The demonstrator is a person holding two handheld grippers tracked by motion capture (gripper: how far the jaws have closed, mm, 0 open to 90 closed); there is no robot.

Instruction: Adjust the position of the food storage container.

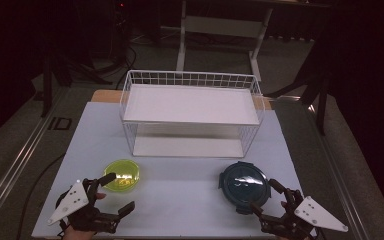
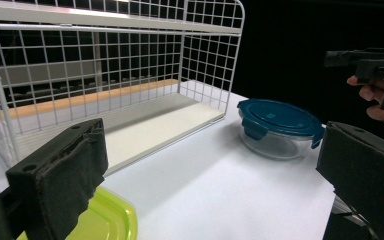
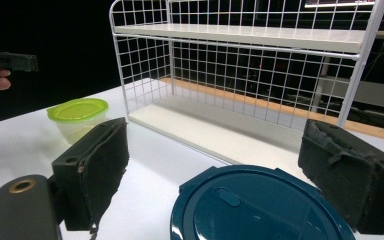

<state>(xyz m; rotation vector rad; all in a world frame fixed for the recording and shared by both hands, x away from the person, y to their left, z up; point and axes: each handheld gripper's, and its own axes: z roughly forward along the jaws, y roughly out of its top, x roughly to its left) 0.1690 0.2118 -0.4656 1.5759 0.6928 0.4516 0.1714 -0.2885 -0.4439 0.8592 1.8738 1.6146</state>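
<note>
Grippers (image 1: 117,192) (image 1: 266,195) open — containers (image 1: 123,174) (image 1: 244,186) untouched.

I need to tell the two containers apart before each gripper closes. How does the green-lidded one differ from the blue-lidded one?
The green-lidded container has a plain yellow-green lid with no clips; the blue-lidded container has a dark teal lid with latch tabs around its rim. The green one looks smaller across than the blue one. The green one sits by the left gripper, the blue one by the right gripper. Both are round, closed, upright on the table, with see-through bodies.
</note>
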